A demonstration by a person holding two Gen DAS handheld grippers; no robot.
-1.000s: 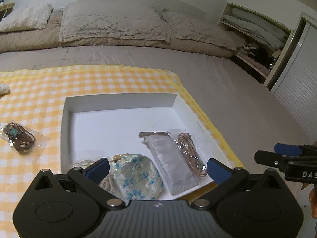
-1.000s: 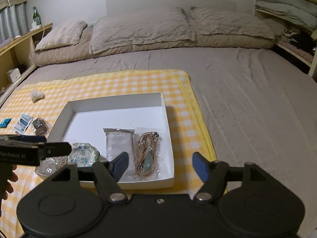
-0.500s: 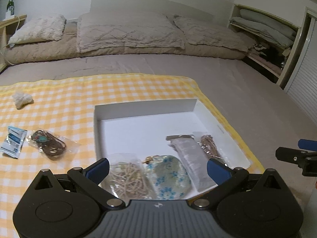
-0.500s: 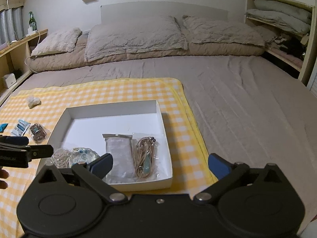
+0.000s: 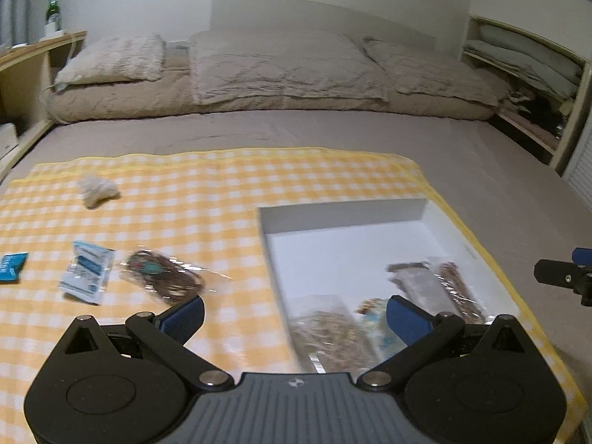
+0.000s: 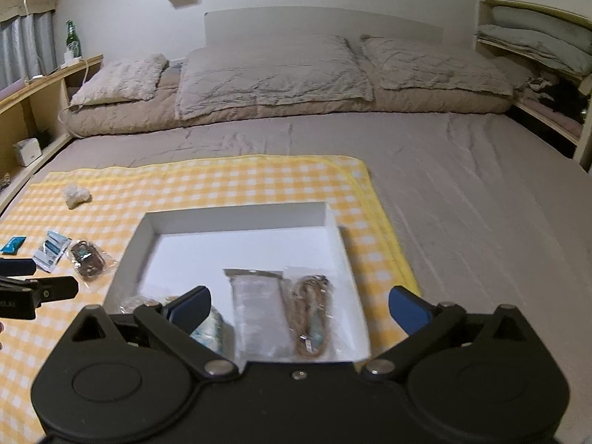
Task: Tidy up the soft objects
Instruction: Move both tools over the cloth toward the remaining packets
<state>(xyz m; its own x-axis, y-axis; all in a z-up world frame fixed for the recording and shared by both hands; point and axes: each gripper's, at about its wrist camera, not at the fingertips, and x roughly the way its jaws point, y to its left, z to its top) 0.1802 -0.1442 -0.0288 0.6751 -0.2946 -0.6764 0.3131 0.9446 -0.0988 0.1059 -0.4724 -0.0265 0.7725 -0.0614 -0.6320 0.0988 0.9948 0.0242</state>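
A white shallow box (image 5: pixel 344 214) (image 6: pixel 236 218) lies on a yellow checked cloth (image 5: pixel 207 192) on the bed. In it lie a bagged beige cord (image 5: pixel 325 333), a floral pouch (image 5: pixel 377 333), a grey packet (image 6: pixel 255 310) and a bagged brown cord (image 6: pixel 309 318). On the cloth left of the box lie a bagged dark cord (image 5: pixel 162 275) (image 6: pixel 87 257), a white-blue sachet (image 5: pixel 87 270), a blue packet (image 5: pixel 11 266) and a crumpled white lump (image 5: pixel 98 190). My left gripper (image 5: pixel 294 316) is open and empty above the box's left edge. My right gripper (image 6: pixel 299 309) is open and empty above the box's near side.
Grey pillows (image 6: pixel 270 70) line the head of the bed. A wooden shelf with a green bottle (image 6: pixel 73 40) runs along the left. Shelves with folded bedding (image 6: pixel 536 44) stand at the right. Bare grey bedsheet (image 6: pixel 462 192) stretches right of the cloth.
My left gripper has swung left, so the box now sits at the right of its view and the loose items on the cloth show. My right gripper has opened wider.
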